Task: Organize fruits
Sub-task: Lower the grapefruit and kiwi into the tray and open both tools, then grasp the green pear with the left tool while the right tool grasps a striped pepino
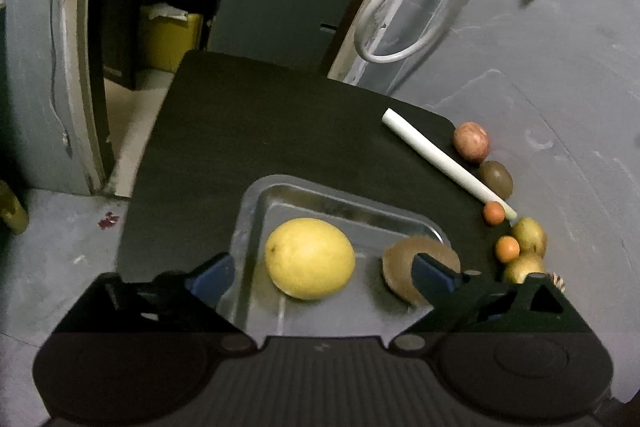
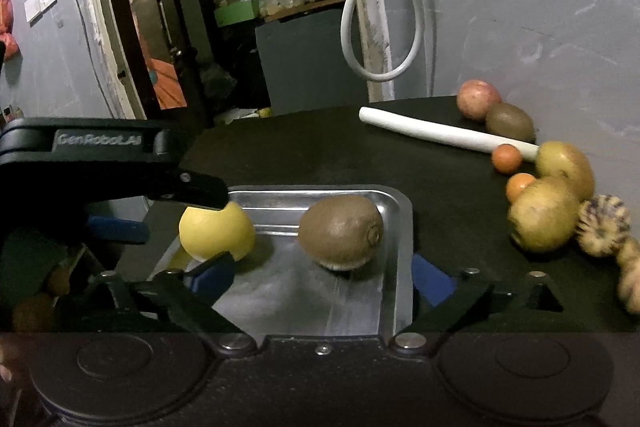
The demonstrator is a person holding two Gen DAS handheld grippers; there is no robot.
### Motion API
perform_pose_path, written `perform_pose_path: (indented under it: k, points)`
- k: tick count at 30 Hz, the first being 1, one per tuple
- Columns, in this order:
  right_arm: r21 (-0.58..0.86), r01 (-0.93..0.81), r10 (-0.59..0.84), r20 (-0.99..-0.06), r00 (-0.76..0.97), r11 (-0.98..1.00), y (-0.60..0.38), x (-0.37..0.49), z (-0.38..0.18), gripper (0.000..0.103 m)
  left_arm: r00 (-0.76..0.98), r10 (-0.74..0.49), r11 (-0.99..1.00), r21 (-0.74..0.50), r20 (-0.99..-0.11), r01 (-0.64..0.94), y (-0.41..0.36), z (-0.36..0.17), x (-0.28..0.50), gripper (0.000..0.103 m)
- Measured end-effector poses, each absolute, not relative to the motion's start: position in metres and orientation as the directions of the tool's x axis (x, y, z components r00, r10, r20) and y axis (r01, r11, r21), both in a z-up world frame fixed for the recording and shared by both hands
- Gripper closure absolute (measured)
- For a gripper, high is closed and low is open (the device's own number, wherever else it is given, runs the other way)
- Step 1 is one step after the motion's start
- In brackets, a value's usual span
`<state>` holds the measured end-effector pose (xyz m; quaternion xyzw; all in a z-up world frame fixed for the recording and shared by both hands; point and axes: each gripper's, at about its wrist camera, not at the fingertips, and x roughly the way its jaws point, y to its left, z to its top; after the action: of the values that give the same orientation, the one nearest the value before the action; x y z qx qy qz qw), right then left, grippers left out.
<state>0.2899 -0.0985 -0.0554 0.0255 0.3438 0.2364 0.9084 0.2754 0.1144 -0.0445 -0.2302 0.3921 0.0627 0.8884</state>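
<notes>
Both grippers sit nearest the lens, each spread wide with nothing between the pads: the left gripper (image 1: 324, 275) straddles the lemon (image 1: 310, 258) without touching it, and the right gripper (image 2: 324, 277) frames the kiwi (image 2: 341, 231) the same way, released. Lemon and kiwi lie apart in the metal tray (image 2: 400, 227) on the black counter (image 1: 260, 131).

More fruit waits along the counter's right edge, beside a white tube (image 2: 444, 133): a reddish round fruit (image 2: 478, 99), a second kiwi (image 2: 510, 122), two small orange fruits (image 2: 506, 158), two yellow-brown fruits (image 2: 544, 215) and a spiky-patterned one (image 2: 604, 226), blurred.

By my judgement the lemon is the heavier piece, firm with a waxy rind that may slip, so it wants pads across its widest middle. A kiwi is light and soft under the fuzzy skin (it bruises easily); take it across the short axis with a gentle squeeze. Small orange fruits look light and likely to roll, and they sit close against their neighbours, so approach from above and pinch through the centre. Every piece is round, and the tray floor looks slick, so anything set down may roll
</notes>
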Motion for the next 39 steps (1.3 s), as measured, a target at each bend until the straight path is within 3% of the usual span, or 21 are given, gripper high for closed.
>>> perform_pose_path:
  k: [7, 23, 39]
  points:
    - [0.193, -0.370, 0.407, -0.611, 0.679, 0.909, -0.108, 0.242, -0.041, 0.001, 0.665, -0.049, 0.908, -0.311, -0.746, -0.282, 0.118, -0.036, 0.232, 0.001]
    - [0.129, -0.258, 0.277, -0.669, 0.690, 0.957, -0.142, 0.144, -0.035, 0.001, 0.603, -0.151, 0.957, -0.268, -0.784, -0.110, 0.090, -0.043, 0.154, 0.001]
    - [0.097, 0.044, 0.035, -0.688, 0.725, 0.994, -0.218, 0.131, -0.040, 0.001, 0.563, -0.269, 0.955, -0.294, -0.782, 0.048, 0.033, -0.041, 0.171, 0.001]
